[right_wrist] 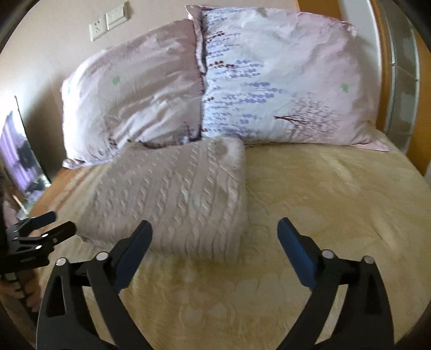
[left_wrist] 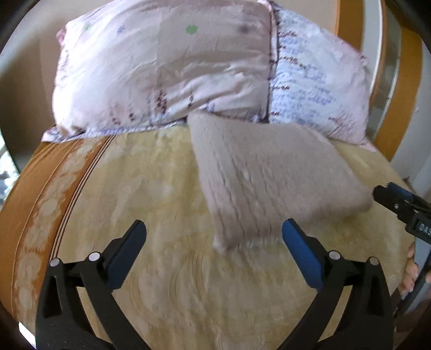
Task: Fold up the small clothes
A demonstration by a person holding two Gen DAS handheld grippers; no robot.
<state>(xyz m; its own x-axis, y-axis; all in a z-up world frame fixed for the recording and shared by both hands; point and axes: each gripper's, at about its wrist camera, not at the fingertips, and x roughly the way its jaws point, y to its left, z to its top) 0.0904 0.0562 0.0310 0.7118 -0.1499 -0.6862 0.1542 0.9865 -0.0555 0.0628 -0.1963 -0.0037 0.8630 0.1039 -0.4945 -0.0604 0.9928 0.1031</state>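
A pale pinkish-grey cable-knit garment (left_wrist: pixel 269 177) lies folded into a thick rectangle on the cream bedspread (left_wrist: pixel 161 215), its far end against the pillows. It also shows in the right wrist view (right_wrist: pixel 175 199). My left gripper (left_wrist: pixel 214 231) is open and empty, just in front of the garment's near corner. My right gripper (right_wrist: pixel 214 231) is open and empty, its left finger (right_wrist: pixel 134 250) at the garment's near edge. The right gripper also shows in the left wrist view (left_wrist: pixel 396 200) beside the garment's right edge. The left gripper also shows in the right wrist view (right_wrist: pixel 54 223) by the garment's left corner.
Two pink and blue patterned pillows (right_wrist: pixel 269 80) (right_wrist: pixel 129 107) lean against the wall at the head of the bed. An orange bed border (left_wrist: pixel 29 193) runs along the left. A wooden frame (right_wrist: pixel 398 80) stands at the right. Wall sockets (right_wrist: pixel 107 21) sit above.
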